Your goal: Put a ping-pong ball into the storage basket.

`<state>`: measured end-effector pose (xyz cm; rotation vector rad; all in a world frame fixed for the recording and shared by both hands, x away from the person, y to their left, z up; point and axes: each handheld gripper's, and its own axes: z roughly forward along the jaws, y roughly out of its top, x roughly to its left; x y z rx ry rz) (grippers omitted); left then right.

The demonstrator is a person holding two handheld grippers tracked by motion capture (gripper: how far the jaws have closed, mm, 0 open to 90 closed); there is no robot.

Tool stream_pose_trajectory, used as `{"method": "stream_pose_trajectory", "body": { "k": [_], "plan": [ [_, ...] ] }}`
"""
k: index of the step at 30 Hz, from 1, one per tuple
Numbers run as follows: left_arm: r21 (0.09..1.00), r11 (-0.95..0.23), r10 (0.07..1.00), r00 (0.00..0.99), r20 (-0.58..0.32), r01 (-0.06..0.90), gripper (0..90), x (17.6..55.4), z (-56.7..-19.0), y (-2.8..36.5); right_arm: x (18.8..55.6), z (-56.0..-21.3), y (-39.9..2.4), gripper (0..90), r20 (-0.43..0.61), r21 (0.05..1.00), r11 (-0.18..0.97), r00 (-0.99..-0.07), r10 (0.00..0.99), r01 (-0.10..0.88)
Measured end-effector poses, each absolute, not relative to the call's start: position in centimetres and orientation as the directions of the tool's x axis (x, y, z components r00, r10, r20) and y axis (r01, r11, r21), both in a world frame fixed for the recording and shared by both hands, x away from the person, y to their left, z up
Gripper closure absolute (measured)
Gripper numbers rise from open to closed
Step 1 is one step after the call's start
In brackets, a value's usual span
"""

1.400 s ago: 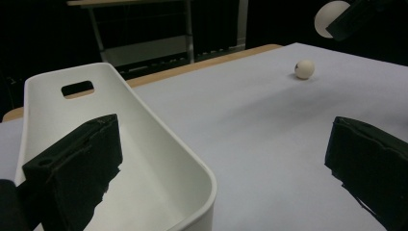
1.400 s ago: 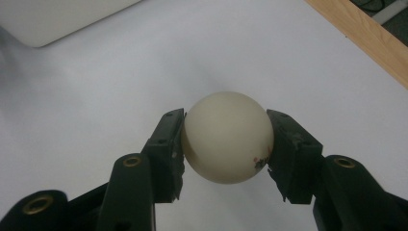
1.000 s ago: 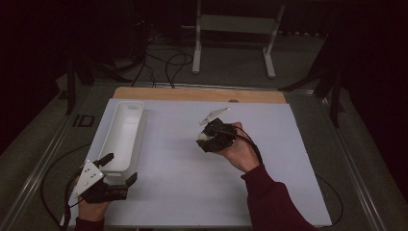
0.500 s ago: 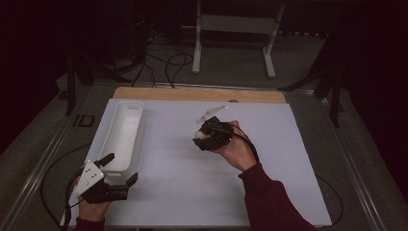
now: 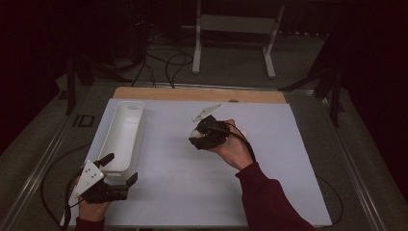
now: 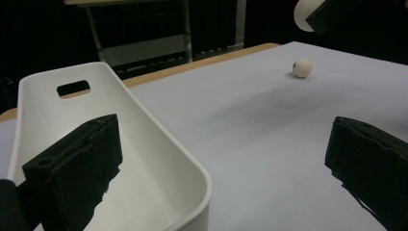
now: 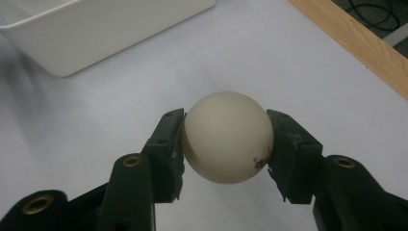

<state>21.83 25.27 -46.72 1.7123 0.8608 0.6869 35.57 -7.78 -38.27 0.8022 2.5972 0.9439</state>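
Writing or brand marks: none readable on the ball (image 7: 227, 143), only a small red-and-dark speck low on its right side, too small to read. Ball is round, so no long axis and no facing direction to give. Colour cream-white, matte, smooth, about as wide as the gap between the jaws.

Right gripper (image 7: 226, 144) holds the ball, one black pad pressed on each side, ball at the jaw tips. In the high view the right gripper (image 5: 208, 136) sits near the middle of the white table sheet (image 5: 183, 192), slightly toward the far side, with the ball (image 5: 195, 133) showing pale at its left end. Grey plate on top points toward the far edge. Dark red sleeve (image 5: 269, 202) comes in from the near right.

Left gripper (image 5: 113, 185) is at the near left corner, jaws wide apart and holding nothing, just at the near end of the white tray (image 5: 120, 139). In the left gripper view one jaw sits over the tray (image 6: 159, 139) interior, the other out over the sheet. Tray is long and narrow, long axis running near to far, with a handle slot in its far end wall.

Second cream ball (image 6: 302, 68) lies on the sheet at the far right of that view, well apart from the tray.
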Motion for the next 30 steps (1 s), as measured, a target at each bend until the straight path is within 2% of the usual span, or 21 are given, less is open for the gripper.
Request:
{"method": "stream_pose_trajectory", "body": {
  "k": [30],
  "plan": [
    [0.959,-0.189,0.815,0.578,0.034,0.211,0.0,21.8,-46.7,25.3,36.0,-37.8,-5.6,50.6,-0.054,0.692,0.621,-0.832,0.553,0.368]
  ]
}}
